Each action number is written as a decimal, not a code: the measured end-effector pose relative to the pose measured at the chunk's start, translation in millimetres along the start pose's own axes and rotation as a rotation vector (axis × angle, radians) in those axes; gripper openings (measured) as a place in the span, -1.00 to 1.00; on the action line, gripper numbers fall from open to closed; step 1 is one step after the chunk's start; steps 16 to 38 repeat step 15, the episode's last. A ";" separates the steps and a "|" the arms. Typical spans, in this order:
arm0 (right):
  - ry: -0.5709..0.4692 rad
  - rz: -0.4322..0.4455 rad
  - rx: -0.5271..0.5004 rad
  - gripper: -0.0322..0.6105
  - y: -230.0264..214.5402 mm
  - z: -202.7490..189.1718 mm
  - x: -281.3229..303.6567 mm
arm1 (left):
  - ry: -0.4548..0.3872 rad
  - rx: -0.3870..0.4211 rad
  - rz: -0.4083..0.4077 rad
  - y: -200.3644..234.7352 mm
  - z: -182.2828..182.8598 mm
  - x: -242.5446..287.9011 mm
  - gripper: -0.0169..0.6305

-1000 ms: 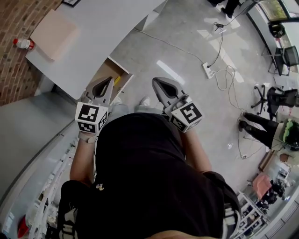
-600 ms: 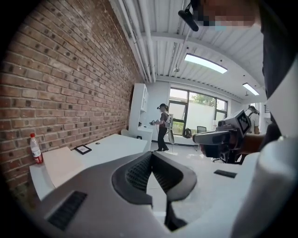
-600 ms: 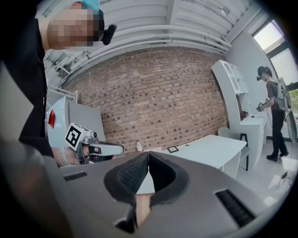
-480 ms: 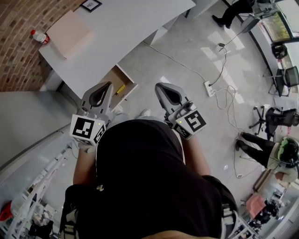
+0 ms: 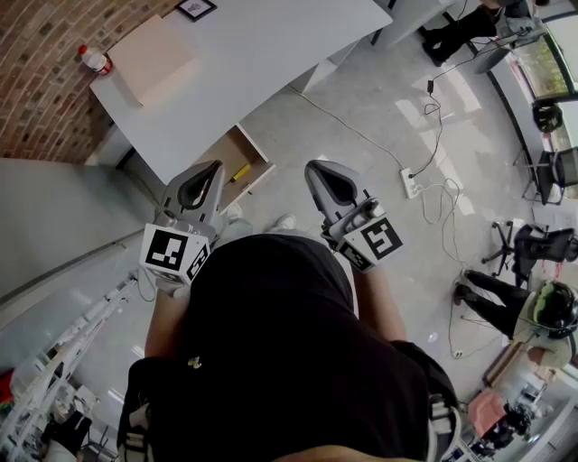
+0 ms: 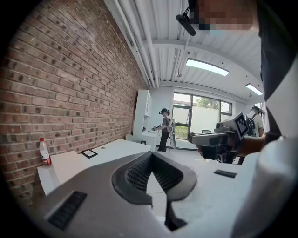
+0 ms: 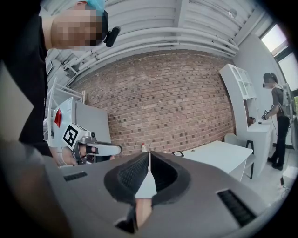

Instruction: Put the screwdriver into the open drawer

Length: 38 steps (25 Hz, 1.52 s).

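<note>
The open wooden drawer (image 5: 227, 159) juts out from under the white table (image 5: 262, 54), down on the floor side ahead of me. A small yellow screwdriver (image 5: 241, 171) lies inside it near its right wall. My left gripper (image 5: 215, 167) is held at chest height just left of the drawer, shut and empty. My right gripper (image 5: 312, 167) is level with it, further right over bare floor, also shut with nothing in it. In the left gripper view the jaws (image 6: 151, 154) meet; in the right gripper view they (image 7: 148, 155) meet too.
A cardboard box (image 5: 158, 56), a red-capped bottle (image 5: 93, 60) and a small picture frame (image 5: 197, 8) sit on the table by the brick wall. A power strip (image 5: 411, 185) with cables lies on the floor to the right. Another person (image 6: 165, 130) stands far off.
The table and drawer have slid up and right in the head view as the head turned. Both grippers stay shut, side by side before the body.
</note>
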State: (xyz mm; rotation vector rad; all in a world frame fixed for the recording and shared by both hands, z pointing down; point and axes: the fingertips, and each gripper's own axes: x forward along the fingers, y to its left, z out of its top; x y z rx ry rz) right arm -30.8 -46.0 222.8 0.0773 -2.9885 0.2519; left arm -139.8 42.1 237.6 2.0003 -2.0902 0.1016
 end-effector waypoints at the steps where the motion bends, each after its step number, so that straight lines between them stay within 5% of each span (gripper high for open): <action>1: -0.001 0.002 -0.001 -0.87 1.1 0.4 0.6 | 0.000 0.000 0.001 0.1 0.2 -0.7 -0.94; 38: 0.019 -0.014 0.000 -0.87 5.7 -11.6 -2.1 | 0.006 0.004 0.005 3.2 -7.1 -3.9 -0.94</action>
